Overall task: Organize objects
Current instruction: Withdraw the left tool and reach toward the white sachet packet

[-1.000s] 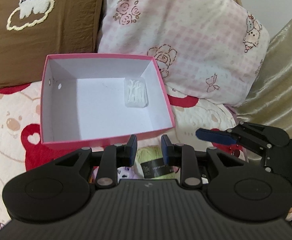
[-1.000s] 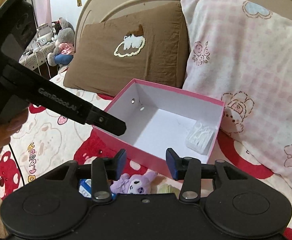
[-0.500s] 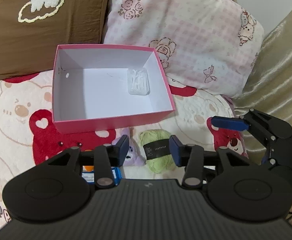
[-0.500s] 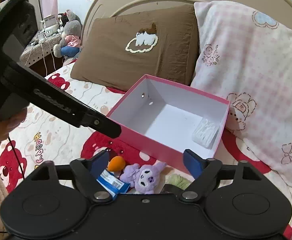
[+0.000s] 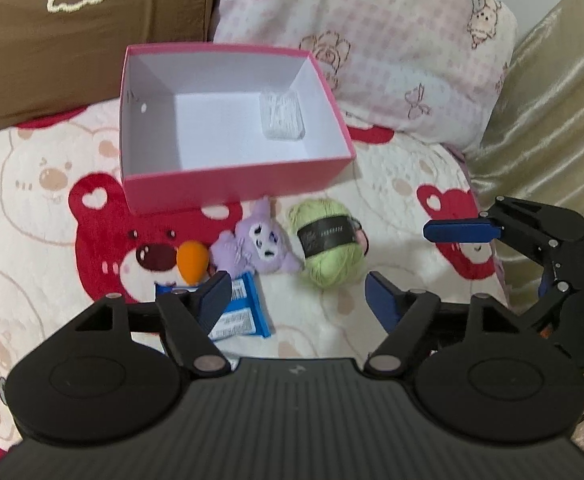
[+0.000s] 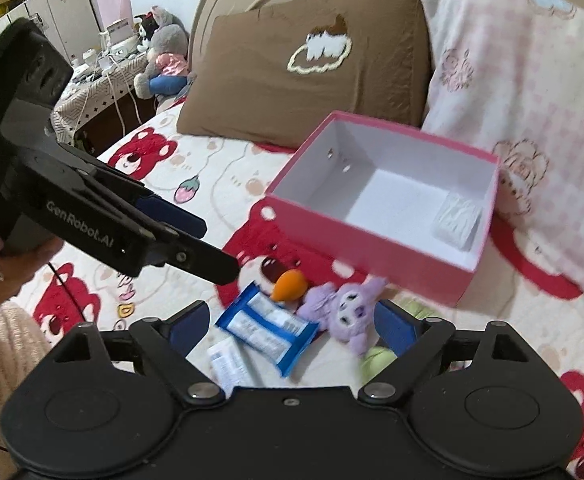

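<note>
Already the box [image 5: 228, 184] holds one item: a clear ribbed packet [image 5: 283, 119] at 2 o'clock on its white floor. Its pink card walls are thin and look light, so a nudge from a jaw would likely slide it on the soft, fleecy bedspread [image 5: 28, 184]. At its 6 o'clock the loose things crowd together: the orange egg-shaped sponge [image 5: 191, 261] touching the purple plush [image 5: 254, 245], a glossy blue wrapper [image 5: 239, 312] below them, and the round green yarn [image 5: 329, 249] at 3 o'clock of the plush. A grab could catch two at once; the smooth sponge may squirt out, and the yarn may unwind. The left gripper [image 5: 297, 294] is opening, empty. The right gripper [image 6: 292, 326] stands wide, nothing pinched.
</note>
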### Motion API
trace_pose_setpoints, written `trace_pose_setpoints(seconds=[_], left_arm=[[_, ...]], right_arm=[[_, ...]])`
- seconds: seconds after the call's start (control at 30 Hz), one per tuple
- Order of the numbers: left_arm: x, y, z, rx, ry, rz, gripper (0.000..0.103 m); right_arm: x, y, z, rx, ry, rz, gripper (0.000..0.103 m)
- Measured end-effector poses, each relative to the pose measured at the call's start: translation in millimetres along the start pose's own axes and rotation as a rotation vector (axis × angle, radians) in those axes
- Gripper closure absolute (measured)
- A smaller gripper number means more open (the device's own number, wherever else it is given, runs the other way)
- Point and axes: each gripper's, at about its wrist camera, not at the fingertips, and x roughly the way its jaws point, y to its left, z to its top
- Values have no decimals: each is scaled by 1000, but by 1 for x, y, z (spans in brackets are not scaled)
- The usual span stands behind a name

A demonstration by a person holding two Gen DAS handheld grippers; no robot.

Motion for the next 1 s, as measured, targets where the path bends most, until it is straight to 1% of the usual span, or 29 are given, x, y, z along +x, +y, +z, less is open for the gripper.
trace_pose_setpoints(seconds=[0.1,0.33,0.53,0.73,0.9,1.0], left_arm=[[2,5,-8,7,3,10,26],[9,27,-29,13,23,53,25],[21,46,-47,2,35,47,25],[28,53,-63,22,31,7,25],[37,58,-73,27,52,-1,25],[44,62,-78,12,93,4,25]], right_arm=[[5,5,-5,9,22,17,11],[24,18,-16,31,90,61,11],[45,30,-23,29,151,93,11],[63,45,-30,-15,203,52,11],[74,53,-35,-22,225,76,11],[84,56,-43,-22,238,94,11]])
